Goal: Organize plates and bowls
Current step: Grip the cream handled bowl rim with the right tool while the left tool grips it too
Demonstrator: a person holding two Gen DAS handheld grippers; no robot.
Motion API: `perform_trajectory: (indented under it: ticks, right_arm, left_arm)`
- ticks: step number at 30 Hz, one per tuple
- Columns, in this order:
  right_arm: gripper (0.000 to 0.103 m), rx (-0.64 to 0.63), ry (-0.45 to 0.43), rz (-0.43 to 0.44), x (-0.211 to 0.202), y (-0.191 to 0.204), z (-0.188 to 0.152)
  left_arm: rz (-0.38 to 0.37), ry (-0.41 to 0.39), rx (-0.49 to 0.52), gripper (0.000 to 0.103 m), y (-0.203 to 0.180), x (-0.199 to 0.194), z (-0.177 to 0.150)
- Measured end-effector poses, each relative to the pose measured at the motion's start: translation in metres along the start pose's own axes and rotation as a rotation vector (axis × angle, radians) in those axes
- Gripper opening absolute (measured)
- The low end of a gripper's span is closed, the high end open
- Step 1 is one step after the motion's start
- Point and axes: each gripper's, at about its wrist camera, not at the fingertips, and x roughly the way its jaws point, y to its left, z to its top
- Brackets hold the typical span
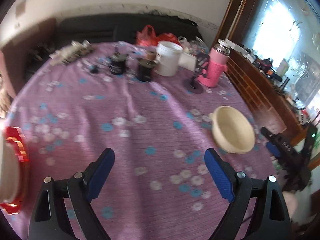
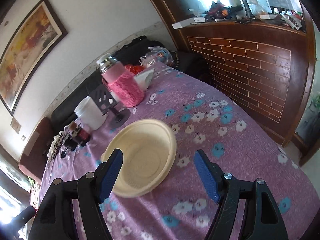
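Note:
A cream bowl [image 2: 148,154] sits upright on the purple flowered tablecloth [image 2: 230,150]. My right gripper [image 2: 159,153] hangs open over it. Its left finger [image 2: 111,172] covers the bowl's near-left rim, and its right finger stands off the bowl to the right. In the left wrist view the same bowl [image 1: 233,130] lies to the right, with the right gripper [image 1: 269,138] just beyond it. My left gripper [image 1: 159,154] is open over bare cloth with nothing between its fingers. At the far left edge a blurred red plate [image 1: 15,150] carries something pale.
At the table's far side stand a white bucket [image 1: 169,60], a flask in a pink knitted sleeve [image 1: 217,66], two dark jars [image 1: 118,64], a black stand [image 1: 195,84] and red bags [image 1: 148,35]. A brick-patterned wooden partition [image 2: 250,70] borders the table's right side.

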Motion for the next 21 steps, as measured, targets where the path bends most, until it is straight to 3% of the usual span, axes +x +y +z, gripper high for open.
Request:
perform_trajectory:
  ticks: [3, 6, 8, 11, 16, 19, 21]
  right_arm:
    - [0.078, 0.024, 0.009, 0.01, 0.017, -0.008, 0.009]
    - [0.077, 0.026, -0.002, 0.021, 0.028, -0.014, 0.007]
    - [0.074, 0.006, 0.011, 0.015, 0.037, -0.014, 0.002]
    - [0.062, -0.009, 0.058, 0.018, 0.048, -0.016, 0.001]
    - [0.06, -0.016, 0.086, 0.037, 0.057, -0.015, -0.001]
    - [0.059, -0.02, 0.128, 0.04, 0.065, -0.014, -0.005]
    - [0.049, -0.027, 0.142, 0.044, 0.068, -0.011, -0.007]
  left_arm:
    - [-0.048, 0.058, -0.038, 0.089, -0.015, 0.033, 0.016]
    - [-0.051, 0.092, -0.048, 0.078, -0.03, 0.061, 0.029]
    - [-0.059, 0.109, -0.049, 0.077, -0.04, 0.077, 0.036]
    - [-0.067, 0.125, -0.044, 0.077, -0.058, 0.1, 0.043]
    - [-0.109, 0.196, -0.04, 0.077, -0.087, 0.144, 0.044]
    - [-0.081, 0.225, -0.006, 0.077, -0.103, 0.163, 0.037]
    - [-0.082, 0.249, 0.008, 0.075, -0.108, 0.172, 0.032]
